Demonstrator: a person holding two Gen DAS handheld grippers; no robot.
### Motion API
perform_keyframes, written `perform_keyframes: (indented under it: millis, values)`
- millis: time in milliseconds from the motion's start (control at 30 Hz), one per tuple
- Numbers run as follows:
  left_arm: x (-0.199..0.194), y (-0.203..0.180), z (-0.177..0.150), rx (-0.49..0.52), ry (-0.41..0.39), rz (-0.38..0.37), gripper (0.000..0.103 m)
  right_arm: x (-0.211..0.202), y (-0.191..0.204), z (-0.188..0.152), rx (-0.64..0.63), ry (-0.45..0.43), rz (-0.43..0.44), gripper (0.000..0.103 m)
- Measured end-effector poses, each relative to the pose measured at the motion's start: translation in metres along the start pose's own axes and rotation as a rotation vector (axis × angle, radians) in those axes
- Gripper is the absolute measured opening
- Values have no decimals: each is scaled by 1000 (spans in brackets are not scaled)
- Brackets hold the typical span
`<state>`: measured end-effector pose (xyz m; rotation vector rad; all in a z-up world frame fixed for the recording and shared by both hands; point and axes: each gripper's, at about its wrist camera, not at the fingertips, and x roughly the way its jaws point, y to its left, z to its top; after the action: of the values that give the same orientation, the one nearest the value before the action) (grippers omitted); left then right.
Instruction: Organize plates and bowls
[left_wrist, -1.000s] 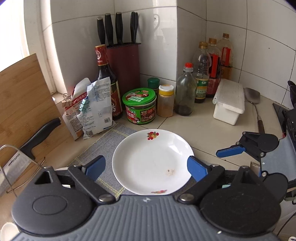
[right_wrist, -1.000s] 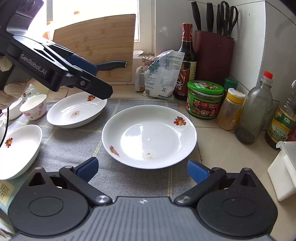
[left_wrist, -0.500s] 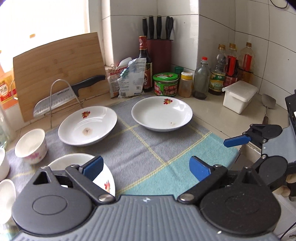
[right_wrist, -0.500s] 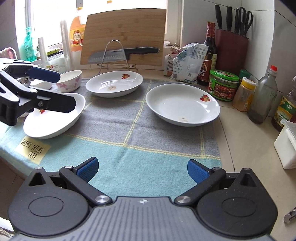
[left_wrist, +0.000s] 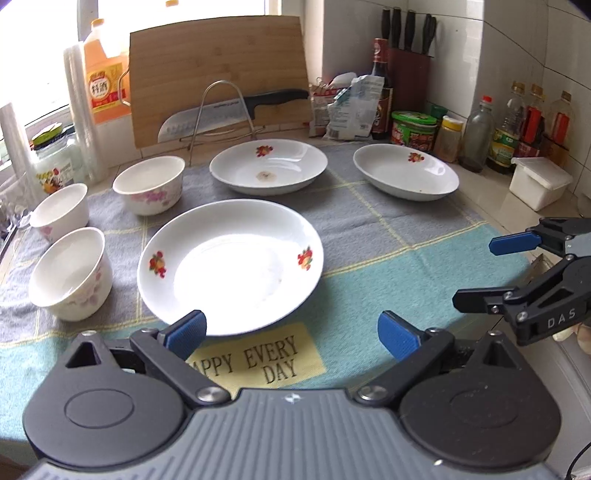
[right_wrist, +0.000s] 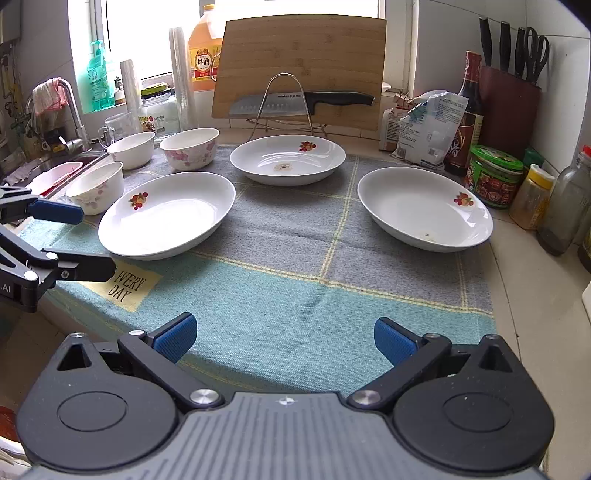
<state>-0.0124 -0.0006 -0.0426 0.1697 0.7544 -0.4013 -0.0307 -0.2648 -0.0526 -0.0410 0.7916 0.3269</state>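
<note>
Three white plates with fruit prints lie apart on a grey and teal mat (right_wrist: 295, 266): a near plate (left_wrist: 231, 264) (right_wrist: 168, 214), a far middle plate (left_wrist: 269, 166) (right_wrist: 288, 158) with a brown smear, and a right plate (left_wrist: 406, 171) (right_wrist: 424, 208). Three white bowls with pink flowers (left_wrist: 70, 273) (left_wrist: 59, 212) (left_wrist: 149, 184) stand at the left. My left gripper (left_wrist: 291, 330) is open, just short of the near plate's front rim. Held back over the mat's front edge, my right gripper (right_wrist: 286, 338) is open and empty.
A bamboo cutting board (right_wrist: 299, 70) and a knife on a wire rack (right_wrist: 295, 101) stand behind the plates. Bottles, jars and a knife block (right_wrist: 509, 107) crowd the right corner. A sink with a tap (right_wrist: 70, 118) lies at the left. A white box (left_wrist: 539, 182) sits right.
Both grippers have pulled back from the right plate toward the counter's front edge and swung left. The left gripper now faces the near plate. No dish has moved.
</note>
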Motion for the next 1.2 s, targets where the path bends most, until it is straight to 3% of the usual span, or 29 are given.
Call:
perform_keyframes:
  millis: [233, 433, 767, 1200]
  values:
    - [19, 39, -23, -47, 66, 42, 99, 27, 14, 15, 9, 33, 26, 103]
    - [35, 54, -28, 12, 79, 40, 99, 50, 29, 30, 6, 58, 51, 103]
    - [60, 78, -16, 55, 77, -51, 99, 86, 53, 55, 9, 95, 102, 103]
    - [75, 89, -7, 165, 24, -163, 103, 124, 75, 75, 47, 159, 101, 103]
